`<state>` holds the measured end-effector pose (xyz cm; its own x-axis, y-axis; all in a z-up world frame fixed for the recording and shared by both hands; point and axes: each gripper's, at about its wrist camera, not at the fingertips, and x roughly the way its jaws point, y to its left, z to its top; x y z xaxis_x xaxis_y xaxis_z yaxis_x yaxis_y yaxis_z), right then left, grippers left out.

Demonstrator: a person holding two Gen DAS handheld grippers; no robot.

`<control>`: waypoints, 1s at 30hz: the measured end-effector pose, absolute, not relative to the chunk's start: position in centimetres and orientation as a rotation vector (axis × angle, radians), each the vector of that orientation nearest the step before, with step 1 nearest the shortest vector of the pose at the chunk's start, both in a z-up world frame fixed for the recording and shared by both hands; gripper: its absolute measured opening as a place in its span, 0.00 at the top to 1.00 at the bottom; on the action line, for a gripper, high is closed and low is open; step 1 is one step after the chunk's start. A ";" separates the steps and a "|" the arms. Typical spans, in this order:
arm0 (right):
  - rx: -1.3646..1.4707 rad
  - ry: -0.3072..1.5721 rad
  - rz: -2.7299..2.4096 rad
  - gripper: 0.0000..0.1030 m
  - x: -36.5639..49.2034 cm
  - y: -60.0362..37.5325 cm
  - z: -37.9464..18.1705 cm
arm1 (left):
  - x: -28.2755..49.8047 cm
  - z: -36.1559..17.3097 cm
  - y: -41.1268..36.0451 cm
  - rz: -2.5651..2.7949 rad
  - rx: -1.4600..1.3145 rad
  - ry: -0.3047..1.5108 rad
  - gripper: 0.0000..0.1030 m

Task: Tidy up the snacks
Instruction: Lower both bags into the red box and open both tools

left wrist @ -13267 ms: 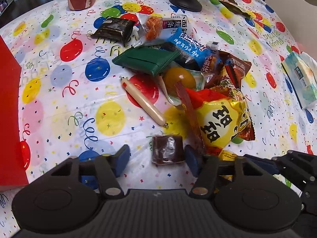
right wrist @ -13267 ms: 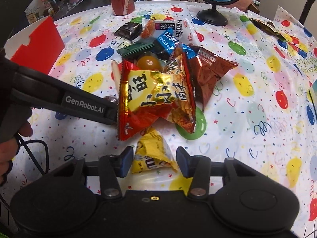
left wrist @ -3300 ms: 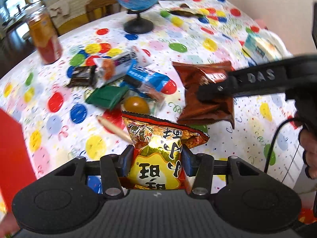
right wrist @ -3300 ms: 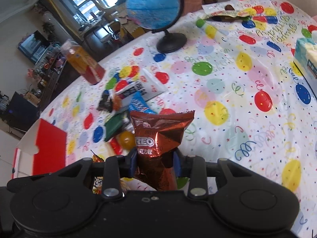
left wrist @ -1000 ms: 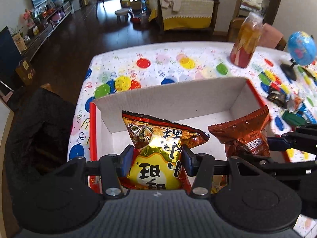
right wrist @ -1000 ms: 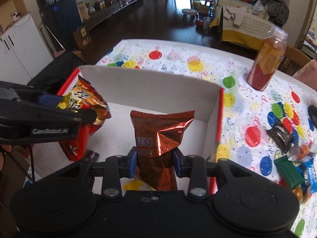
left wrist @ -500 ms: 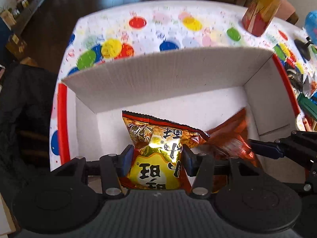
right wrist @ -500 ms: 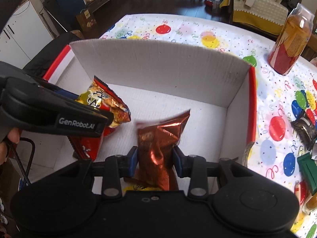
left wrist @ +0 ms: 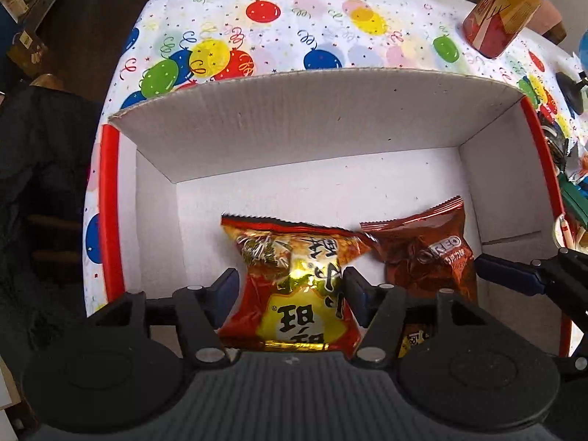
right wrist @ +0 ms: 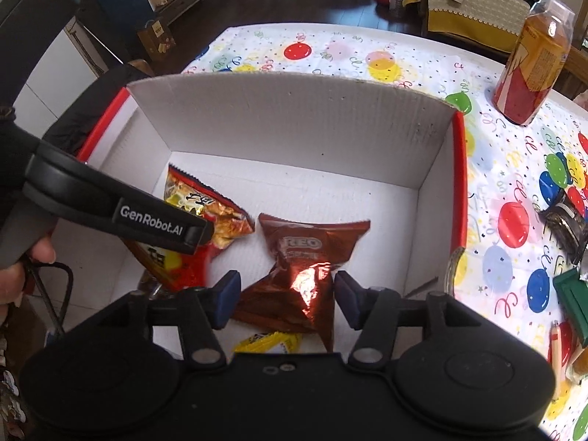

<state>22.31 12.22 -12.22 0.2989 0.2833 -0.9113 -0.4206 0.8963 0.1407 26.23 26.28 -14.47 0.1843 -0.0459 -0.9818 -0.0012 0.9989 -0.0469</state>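
Observation:
A red cardboard box with a white inside (left wrist: 330, 136) (right wrist: 294, 125) stands on the balloon tablecloth. My left gripper (left wrist: 290, 296) is open over the box, its pads either side of a red and gold snack bag (left wrist: 297, 279) (right wrist: 205, 213) that lies on the box floor. My right gripper (right wrist: 286, 299) is open around a brown Oreo bag (right wrist: 301, 272) (left wrist: 422, 253) lying beside it. A small yellow packet (right wrist: 268, 341) lies under the Oreo bag's near end.
An orange drink bottle (right wrist: 533, 55) (left wrist: 503, 11) stands beyond the box on the right. Loose snacks lie on the cloth right of the box: a dark packet (right wrist: 566, 224), a green packet (right wrist: 573, 294) and a sausage stick (right wrist: 556, 345). A globe's base (left wrist: 571, 90) is far right.
Both grippers have opened and let go of their bags, which now lie on the box floor. Both have dropped lower into the box.

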 end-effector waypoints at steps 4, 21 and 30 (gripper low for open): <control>-0.121 1.149 0.473 0.29 21.5 11.9 -11.1 | 25.3 -13.7 26.4 -0.028 -0.044 1.365 0.41; -0.043 1.017 0.480 0.14 17.2 8.9 -4.9 | 19.2 -6.8 26.5 -0.048 -0.074 1.145 0.41; -0.014 0.946 0.465 0.09 14.4 6.3 -1.8 | 15.3 -2.7 24.1 -0.095 -0.064 1.013 0.36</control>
